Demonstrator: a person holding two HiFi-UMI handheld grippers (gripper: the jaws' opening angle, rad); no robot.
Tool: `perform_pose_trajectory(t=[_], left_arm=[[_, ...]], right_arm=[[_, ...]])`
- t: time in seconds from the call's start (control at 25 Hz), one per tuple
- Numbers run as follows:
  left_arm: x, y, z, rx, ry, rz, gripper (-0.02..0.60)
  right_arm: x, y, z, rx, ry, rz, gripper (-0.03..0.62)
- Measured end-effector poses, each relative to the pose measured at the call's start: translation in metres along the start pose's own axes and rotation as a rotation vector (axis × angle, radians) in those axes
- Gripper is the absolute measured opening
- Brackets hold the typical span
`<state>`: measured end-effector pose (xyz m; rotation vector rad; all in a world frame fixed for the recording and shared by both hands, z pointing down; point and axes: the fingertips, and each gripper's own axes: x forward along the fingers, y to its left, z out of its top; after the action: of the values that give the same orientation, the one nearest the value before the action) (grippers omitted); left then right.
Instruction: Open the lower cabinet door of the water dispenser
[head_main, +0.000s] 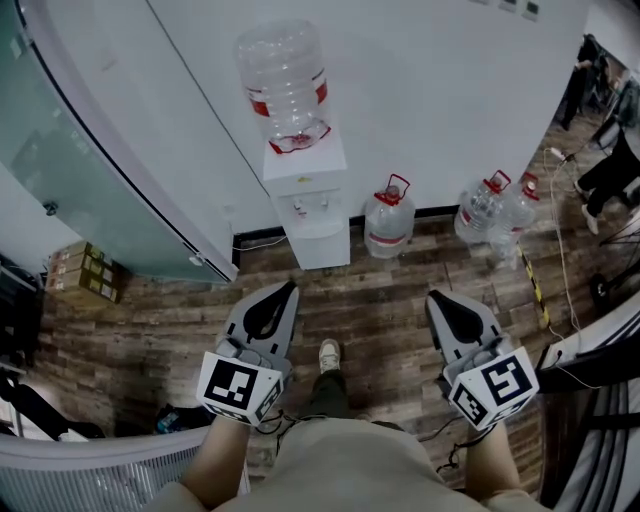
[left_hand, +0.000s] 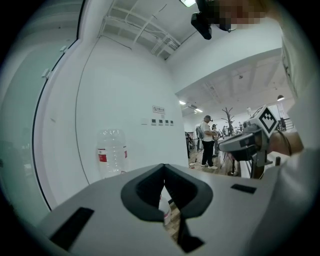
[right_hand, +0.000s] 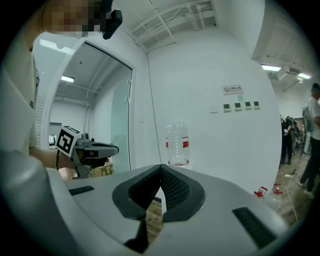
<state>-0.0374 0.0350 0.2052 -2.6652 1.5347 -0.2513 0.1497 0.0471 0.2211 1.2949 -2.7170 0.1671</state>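
The head view is showing the whole water dispenser (head_main: 308, 205). It is standing tall against the white wall, with its front facing the person. The gripper views are showing only its bottle (right_hand: 177, 143) on top. Both hands are holding the left tongs (head_main: 289, 286) and right tongs (head_main: 433, 296) out toward it, well apart from it. Both tongs are squeezed together, holding nothing.

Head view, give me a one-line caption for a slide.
Left tongs and right tongs, both shut and empty, held out short of the water dispenser.
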Motion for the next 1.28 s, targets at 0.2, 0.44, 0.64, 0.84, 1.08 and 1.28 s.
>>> perform_pose_trajectory(t=[0.2,0.44,0.64,0.84,1.08,1.28], left_arm=[[0.041,0.038,-0.007,-0.011,0.023,-0.028,0.006],[0.103,0.094,-0.010,0.021,0.036,-0.083,0.006],[0.149,0.140,-0.013,0.011,0.036,-0.117,0.006],[0.181,0.174,-0.021,0.007,0.043,-0.149,0.006],[0.207,0.205,-0.040,-0.013,0.045,-0.131,0.006],[0.222,0.208,-0.054,-0.025,0.066,-0.109,0.006]], right_arm=[[0.050,-0.019,0.004,0.006,0.030,-0.010,0.006],[0.121,-0.043,0.012,0.018,0.071,-0.030,0.006],[0.183,-0.064,0.019,0.037,0.089,-0.050,0.006],[0.233,-0.079,0.024,0.087,0.079,-0.048,0.006],[0.273,-0.097,0.014,0.099,0.092,-0.057,0.006],[0.282,-0.116,0.009,0.082,0.086,-0.063,0.006]])
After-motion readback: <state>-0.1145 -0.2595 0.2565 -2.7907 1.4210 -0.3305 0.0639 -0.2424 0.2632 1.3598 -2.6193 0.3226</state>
